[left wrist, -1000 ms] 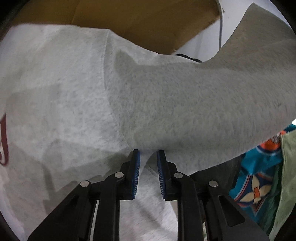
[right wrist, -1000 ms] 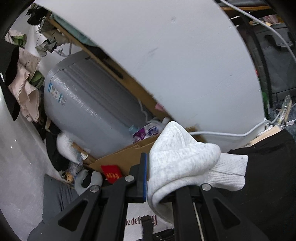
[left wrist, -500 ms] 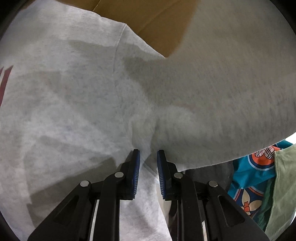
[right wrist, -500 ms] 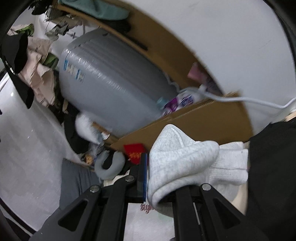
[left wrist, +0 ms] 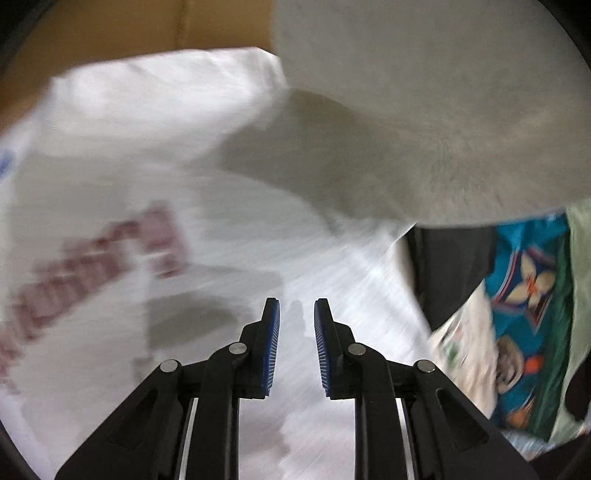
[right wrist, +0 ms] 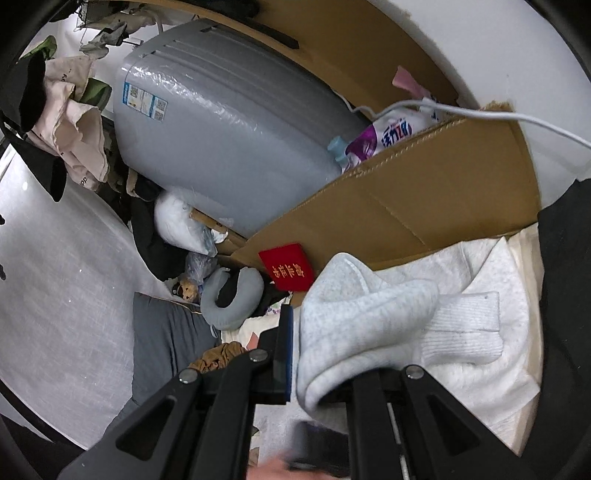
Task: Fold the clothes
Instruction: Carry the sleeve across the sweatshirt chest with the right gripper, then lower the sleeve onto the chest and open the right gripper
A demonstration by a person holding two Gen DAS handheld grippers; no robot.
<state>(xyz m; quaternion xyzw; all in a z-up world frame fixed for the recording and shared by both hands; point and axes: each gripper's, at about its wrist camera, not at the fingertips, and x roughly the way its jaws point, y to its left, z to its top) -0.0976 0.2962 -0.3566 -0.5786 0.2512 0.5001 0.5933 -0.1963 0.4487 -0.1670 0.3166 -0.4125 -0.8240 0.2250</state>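
A light grey sweatshirt (left wrist: 221, 229) with red lettering lies spread below in the blurred left wrist view. Its sleeve (left wrist: 424, 110) hangs raised across the upper right. My left gripper (left wrist: 296, 321) is open and empty just above the sweatshirt body. In the right wrist view my right gripper (right wrist: 321, 354) is shut on the sleeve end (right wrist: 354, 317), with the ribbed cuff (right wrist: 461, 325) sticking out to the right. The right finger is hidden by the cloth.
A brown cardboard box (right wrist: 406, 214) stands behind the sweatshirt, also in the left wrist view (left wrist: 129, 29). A grey wrapped suitcase (right wrist: 221, 122), a neck pillow (right wrist: 229, 299) and a red booklet (right wrist: 288, 271) lie beyond. Colourful patterned clothes (left wrist: 528, 302) and a black garment (left wrist: 447, 269) lie to the right.
My left gripper has let go of the sweatshirt fold and its jaws stand wider, with the red lettering now in sight. My right gripper has swung downward with the sleeve still held.
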